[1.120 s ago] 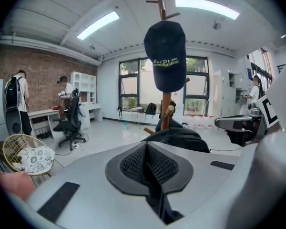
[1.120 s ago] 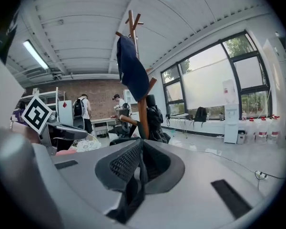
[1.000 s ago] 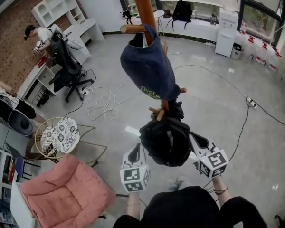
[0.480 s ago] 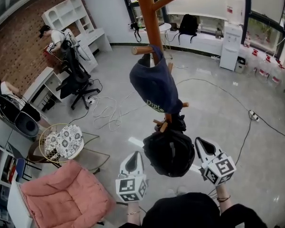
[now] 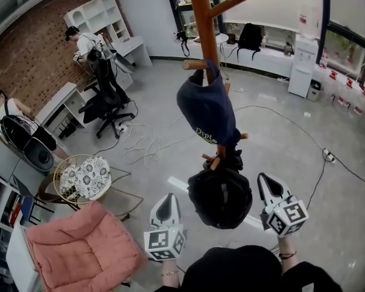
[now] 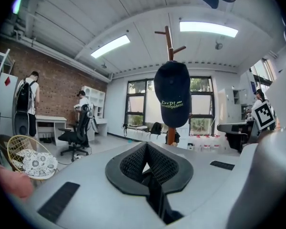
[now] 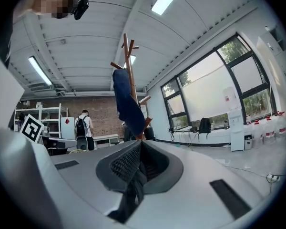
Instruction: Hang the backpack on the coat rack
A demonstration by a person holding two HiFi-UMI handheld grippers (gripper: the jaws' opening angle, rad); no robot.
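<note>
Your left tool (image 5: 165, 208) and right tool (image 5: 269, 188) are closed and empty. The backpack (image 5: 219, 198) hangs between them on a low peg (image 5: 214, 161) of the coat rack (image 5: 202, 23); it looks soft, saggy and probably heavy, so grip its top loop

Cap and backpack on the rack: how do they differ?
The cap is navy with lettering; the backpack is plain black. The cap hangs higher up; the backpack hangs lower and looks bulkier. Both hang on the wooden rack.
</note>
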